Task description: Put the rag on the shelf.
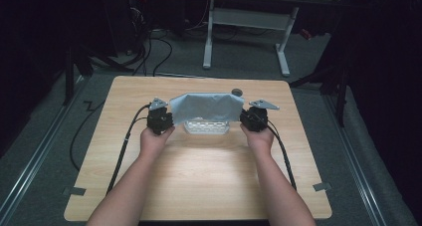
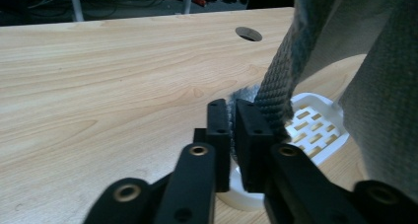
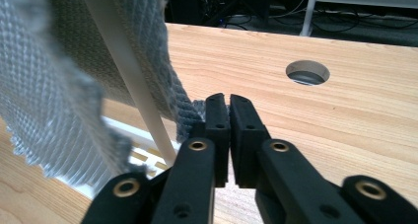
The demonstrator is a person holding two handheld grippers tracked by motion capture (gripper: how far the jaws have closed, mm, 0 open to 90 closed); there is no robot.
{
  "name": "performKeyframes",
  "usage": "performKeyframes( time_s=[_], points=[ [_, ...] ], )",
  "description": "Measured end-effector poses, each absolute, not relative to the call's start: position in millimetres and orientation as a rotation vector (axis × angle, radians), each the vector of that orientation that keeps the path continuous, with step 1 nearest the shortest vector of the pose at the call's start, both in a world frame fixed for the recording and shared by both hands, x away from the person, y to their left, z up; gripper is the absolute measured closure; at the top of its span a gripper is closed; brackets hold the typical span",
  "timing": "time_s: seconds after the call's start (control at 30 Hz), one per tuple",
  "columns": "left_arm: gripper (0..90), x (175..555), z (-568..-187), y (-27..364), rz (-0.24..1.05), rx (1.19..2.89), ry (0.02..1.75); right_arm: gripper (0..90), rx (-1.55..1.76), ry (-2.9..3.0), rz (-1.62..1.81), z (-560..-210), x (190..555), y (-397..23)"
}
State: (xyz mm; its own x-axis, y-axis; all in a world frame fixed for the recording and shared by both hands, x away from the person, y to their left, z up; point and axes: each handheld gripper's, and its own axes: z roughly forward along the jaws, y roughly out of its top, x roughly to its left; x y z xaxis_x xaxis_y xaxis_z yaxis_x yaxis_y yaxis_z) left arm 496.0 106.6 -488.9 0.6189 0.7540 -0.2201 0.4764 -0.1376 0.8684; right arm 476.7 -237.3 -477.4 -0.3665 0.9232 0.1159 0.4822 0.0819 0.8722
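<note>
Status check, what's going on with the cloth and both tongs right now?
Left tongs and right tongs each pinch a cloth corner. Cloth stretched above white basket. Nothing blocking.

Dim room, one bright wooden table

The light wood table sits lit on grey carpet, a round cable hole at its far edge, while a white-legged desk and tangled cables lurk beyond in the dark.

The cloth hangs over the basket between both claws.
</note>
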Motion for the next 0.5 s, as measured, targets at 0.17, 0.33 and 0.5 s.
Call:
performKeyframes(
  time_s=[0.17,0.33,0.5],
  points=[
    [68.5,496,-485,115,0.340,1.751,1.035,74.2,1.391,1.882,1.220,-473,476,-240],
    [56.2,494,-475,129,0.393,1.707,1.061,63.4,1.357,1.833,1.216,-458,472,-248],
    [52.5,490,-469,143,0.403,1.677,1.085,59.5,1.342,1.814,1.209,-452,469,-257]
  ],
)
